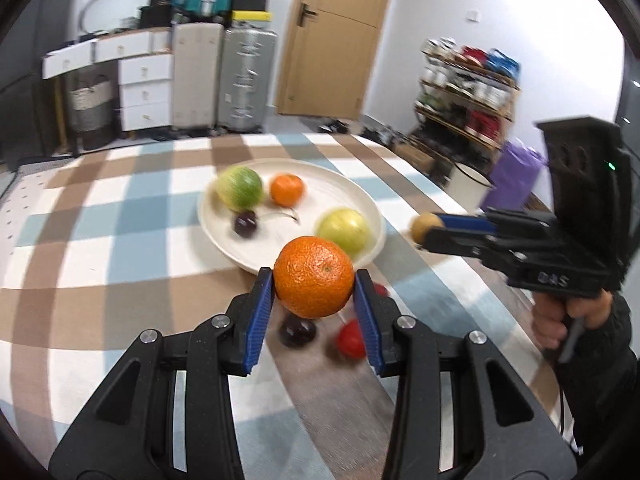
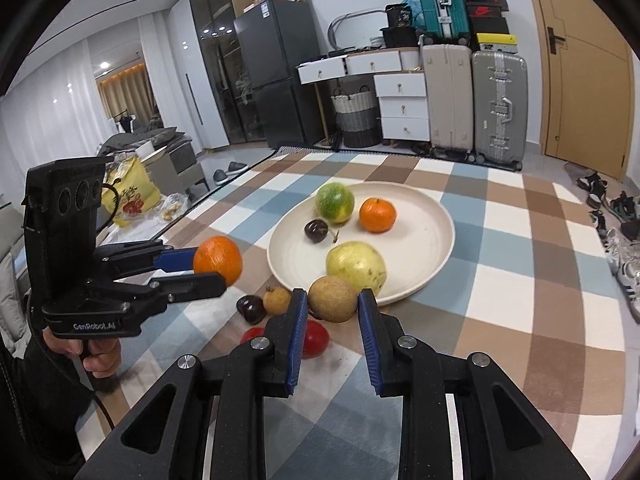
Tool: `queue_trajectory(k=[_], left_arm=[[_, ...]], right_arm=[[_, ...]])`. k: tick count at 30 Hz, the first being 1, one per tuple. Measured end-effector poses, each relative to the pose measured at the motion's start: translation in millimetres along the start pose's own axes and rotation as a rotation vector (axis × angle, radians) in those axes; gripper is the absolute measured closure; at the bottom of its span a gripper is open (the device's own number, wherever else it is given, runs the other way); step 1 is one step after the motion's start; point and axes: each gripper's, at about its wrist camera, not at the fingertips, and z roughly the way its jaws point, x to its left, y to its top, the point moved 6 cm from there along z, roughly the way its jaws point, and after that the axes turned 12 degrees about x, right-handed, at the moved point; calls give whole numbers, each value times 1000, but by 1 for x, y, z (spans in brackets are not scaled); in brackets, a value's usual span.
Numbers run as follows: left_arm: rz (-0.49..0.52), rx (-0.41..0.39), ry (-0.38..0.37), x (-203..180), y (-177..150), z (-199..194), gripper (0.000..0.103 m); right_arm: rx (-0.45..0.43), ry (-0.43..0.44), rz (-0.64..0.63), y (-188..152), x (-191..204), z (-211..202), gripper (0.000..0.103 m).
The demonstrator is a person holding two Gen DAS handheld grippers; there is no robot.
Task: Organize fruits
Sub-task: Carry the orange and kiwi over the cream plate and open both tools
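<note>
Both tools sit nearest the lens, each loaded. Left tool (image 1: 314,280) is clenched on the big orange (image 1: 314,276); right tool (image 2: 333,300) is clenched on a small brown fruit (image 2: 333,299), both carried clear of the surface.

Biggest to smallest:
- checked surface (image 2: 500,320), blue/brown/white cloth
- cream plate (image 2: 436,236), straight ahead of both tools
- on the plate: yellow-green fruit (image 2: 356,266) at the near edge, green fruit (image 2: 335,202), small orange (image 2: 377,214), dark cherry (image 2: 316,231)
- loose, under and just short of the tools: red fruit (image 2: 314,338), second brown fruit (image 2: 277,300), dark fruit (image 2: 251,309)

Key relation: plate lies forward of both. Right tool looks nearer, its fruit almost over the near rim. Left tool comes in from the plate's left side, a bit further off. My read: the near edge is taken, so drops should go further in, on the bare right half.
</note>
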Motion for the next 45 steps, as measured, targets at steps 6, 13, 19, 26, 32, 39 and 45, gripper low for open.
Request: queue_trajectory(k=[6, 13, 19, 26, 32, 39, 45], left_arm=[[-57, -14, 83, 18, 12, -1, 66], [-99, -29, 157, 30, 28, 9, 66], [-98, -40, 177, 32, 44, 20, 66], [-87, -28, 178, 33, 51, 37, 66], [-78, -1, 178, 34, 48, 55, 66], [-77, 12, 171, 33, 46, 66, 66], [-64, 22, 167, 30, 45, 72, 65]], right_arm=[[-20, -48, 14, 14, -5, -7, 77], [-39, -74, 39, 26, -12, -10, 77], [-43, -95, 55, 36, -18, -4, 77], [-34, -93, 74, 40, -25, 13, 77], [-24, -83, 120, 39, -38, 27, 77], [9, -95, 160, 37, -49, 44, 77], [20, -121, 158, 37, -50, 52, 77]])
